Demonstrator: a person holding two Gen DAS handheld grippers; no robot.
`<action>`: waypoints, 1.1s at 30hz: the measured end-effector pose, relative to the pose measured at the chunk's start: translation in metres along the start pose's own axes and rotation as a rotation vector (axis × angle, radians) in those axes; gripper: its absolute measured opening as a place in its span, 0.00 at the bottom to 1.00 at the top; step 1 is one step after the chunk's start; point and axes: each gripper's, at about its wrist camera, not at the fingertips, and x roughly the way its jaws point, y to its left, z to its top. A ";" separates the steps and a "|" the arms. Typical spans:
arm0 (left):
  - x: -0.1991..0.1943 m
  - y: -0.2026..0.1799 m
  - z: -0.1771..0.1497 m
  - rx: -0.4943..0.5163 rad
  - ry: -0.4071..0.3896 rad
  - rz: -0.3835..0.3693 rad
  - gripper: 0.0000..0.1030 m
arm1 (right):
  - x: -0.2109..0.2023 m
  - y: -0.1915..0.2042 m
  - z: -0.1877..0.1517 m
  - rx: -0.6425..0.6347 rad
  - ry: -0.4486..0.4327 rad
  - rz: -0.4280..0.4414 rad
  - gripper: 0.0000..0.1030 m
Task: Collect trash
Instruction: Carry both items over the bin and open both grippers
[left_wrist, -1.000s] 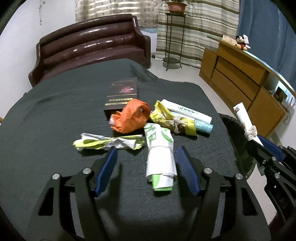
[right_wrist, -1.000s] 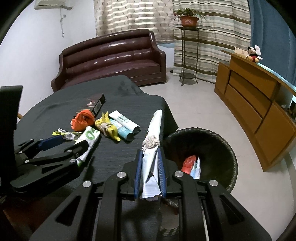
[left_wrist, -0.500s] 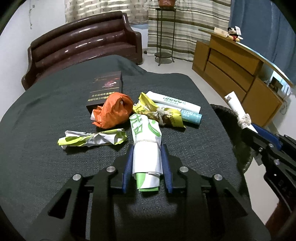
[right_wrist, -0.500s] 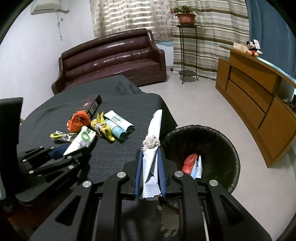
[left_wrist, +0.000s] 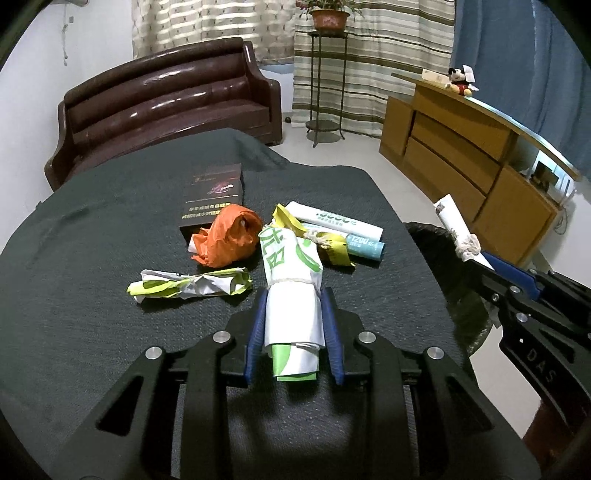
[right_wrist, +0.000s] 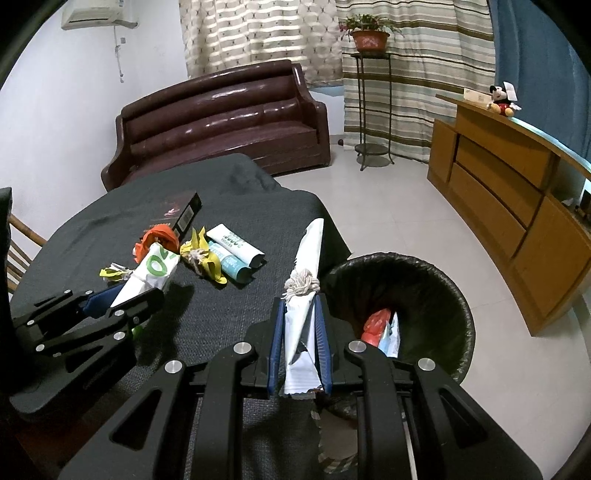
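Left tool (left_wrist: 293, 295) pinching a green-and-white wrapper (left_wrist: 291, 280) (string-tied) over the bench (left_wrist: 92, 258), right tool (right_wrist: 300, 302) pinching a white wrapper (right_wrist: 304, 291), bin (right_wrist: 424, 280) just to its right.

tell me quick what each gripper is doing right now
Left gripper: shut on the green-and-white wrapper.
Right gripper: shut on the white wrapper, beside the trash bin.

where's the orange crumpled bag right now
In the left wrist view the orange crumpled bag lies on the dark table, just in front of the dark box and left of the green-and-white wrapper held in the left gripper.
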 end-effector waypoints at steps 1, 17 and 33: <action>-0.001 -0.002 0.000 0.000 -0.002 -0.001 0.27 | -0.001 0.000 0.000 0.001 -0.003 -0.002 0.17; -0.004 -0.052 0.019 0.064 -0.053 -0.081 0.28 | -0.015 -0.040 0.007 0.047 -0.046 -0.099 0.17; 0.038 -0.117 0.044 0.149 -0.041 -0.096 0.28 | 0.006 -0.088 0.012 0.100 -0.039 -0.162 0.17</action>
